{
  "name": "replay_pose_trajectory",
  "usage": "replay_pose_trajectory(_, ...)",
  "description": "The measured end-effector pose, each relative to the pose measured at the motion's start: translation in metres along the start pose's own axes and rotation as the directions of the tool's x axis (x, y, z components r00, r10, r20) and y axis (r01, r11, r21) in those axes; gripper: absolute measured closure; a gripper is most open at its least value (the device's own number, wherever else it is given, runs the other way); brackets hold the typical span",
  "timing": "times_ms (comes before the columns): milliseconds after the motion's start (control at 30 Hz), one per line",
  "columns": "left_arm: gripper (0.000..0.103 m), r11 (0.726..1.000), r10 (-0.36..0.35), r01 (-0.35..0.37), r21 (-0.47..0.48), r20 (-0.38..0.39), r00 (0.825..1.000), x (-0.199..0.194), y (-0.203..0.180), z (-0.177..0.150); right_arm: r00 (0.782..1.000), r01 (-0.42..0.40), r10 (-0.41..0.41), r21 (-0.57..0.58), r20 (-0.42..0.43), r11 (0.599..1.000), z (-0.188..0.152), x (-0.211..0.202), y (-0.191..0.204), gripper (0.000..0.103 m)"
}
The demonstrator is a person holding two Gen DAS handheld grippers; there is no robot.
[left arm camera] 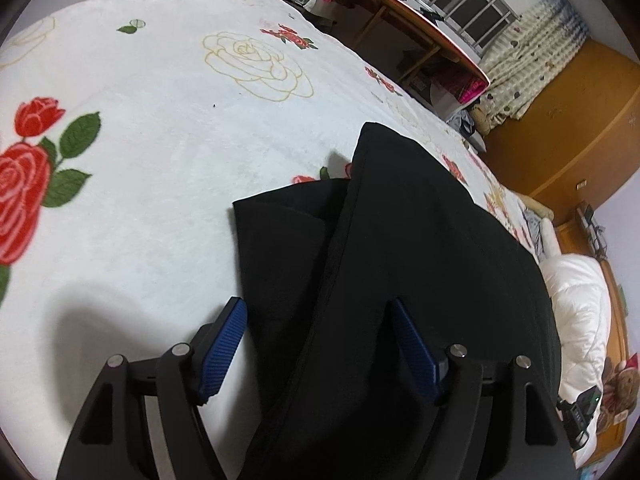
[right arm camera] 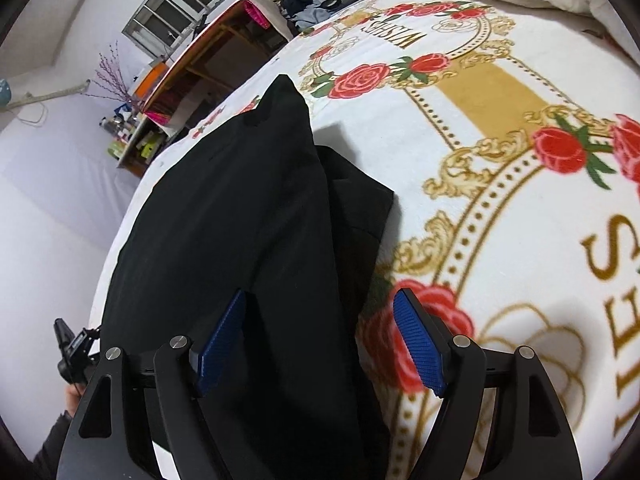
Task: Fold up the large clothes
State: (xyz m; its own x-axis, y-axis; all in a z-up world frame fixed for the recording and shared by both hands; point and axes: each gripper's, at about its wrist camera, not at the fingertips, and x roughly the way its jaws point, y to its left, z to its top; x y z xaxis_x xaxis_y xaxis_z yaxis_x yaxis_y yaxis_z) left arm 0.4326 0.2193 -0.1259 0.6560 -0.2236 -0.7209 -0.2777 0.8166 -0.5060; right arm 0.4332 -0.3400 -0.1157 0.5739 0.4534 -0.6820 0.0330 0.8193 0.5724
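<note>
A black garment [left arm camera: 400, 264] lies folded lengthwise on the white rose-print blanket [left arm camera: 160, 140]; it also shows in the right wrist view [right arm camera: 240, 232]. A raised fold runs along its middle, with a flatter black layer beside it. My left gripper [left arm camera: 318, 308] is open just above the garment's near end, its blue pads astride the fold and holding nothing. My right gripper [right arm camera: 320, 300] is open over the garment's near right edge, empty. The other gripper [right arm camera: 74, 352] shows at the lower left of the right wrist view.
The blanket [right arm camera: 500, 160] covers a bed. A white quilt [left arm camera: 580, 300] lies at the bed's head. A wooden desk [left arm camera: 400, 12] stands beyond the far edge under a barred window. An orange wardrobe [left arm camera: 568, 120] stands on the right.
</note>
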Motion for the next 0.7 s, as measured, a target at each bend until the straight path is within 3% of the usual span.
replay_pose_trajectory(300, 0.013, 1.0, -0.005, 0.005, -0.022, 0.014, 1.0, 0.02, -0.003, 0.001, 0.996, -0.081, 0.081, 0.017, -0.025, 0.997, 0.008, 0.026, -0.006, 0.025)
replay_pose_trajectory(567, 0.012, 0.998, 0.059, -0.059, -0.014, 0.034, 0.998, 0.025, -0.013, -0.001, 0.997, -0.069, 0.069, 0.003, -0.037, 0.998, 0.014, 0.038, 0.001, 0.024)
replay_pose_trajectory(700, 0.013, 0.996, 0.087, -0.087, -0.008, 0.04, 0.995, 0.027, -0.016, -0.002, 0.997, -0.066, 0.066, -0.004, -0.037, 0.998, 0.016, 0.041, 0.006, 0.036)
